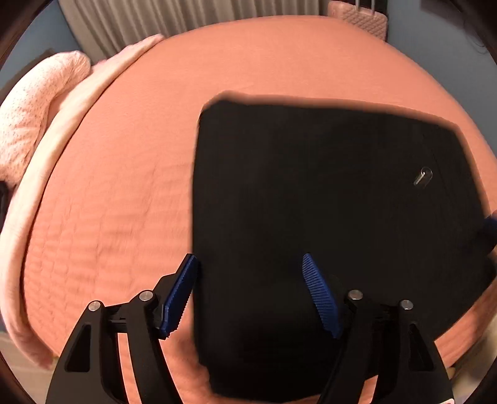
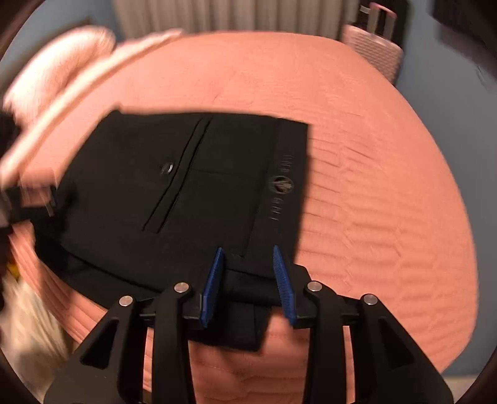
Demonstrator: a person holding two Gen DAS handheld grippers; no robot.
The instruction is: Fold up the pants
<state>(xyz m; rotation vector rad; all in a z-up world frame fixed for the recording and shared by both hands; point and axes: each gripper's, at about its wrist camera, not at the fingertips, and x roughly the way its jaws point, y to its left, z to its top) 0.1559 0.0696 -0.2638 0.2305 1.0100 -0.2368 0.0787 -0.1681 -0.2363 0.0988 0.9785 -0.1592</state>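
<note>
Motion-blurred pillow (image 2: 62, 59); suitcase (image 1: 360, 18) cropped.

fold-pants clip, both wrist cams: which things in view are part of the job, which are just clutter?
Part of the job:
- black pants, folded flat on the bed
- left gripper, open over the pants
- right gripper, open at the pants' near edge
- orange bedspread, the work surface

Just lying about:
- pink pillow
- pink suitcase
- curtain
</note>
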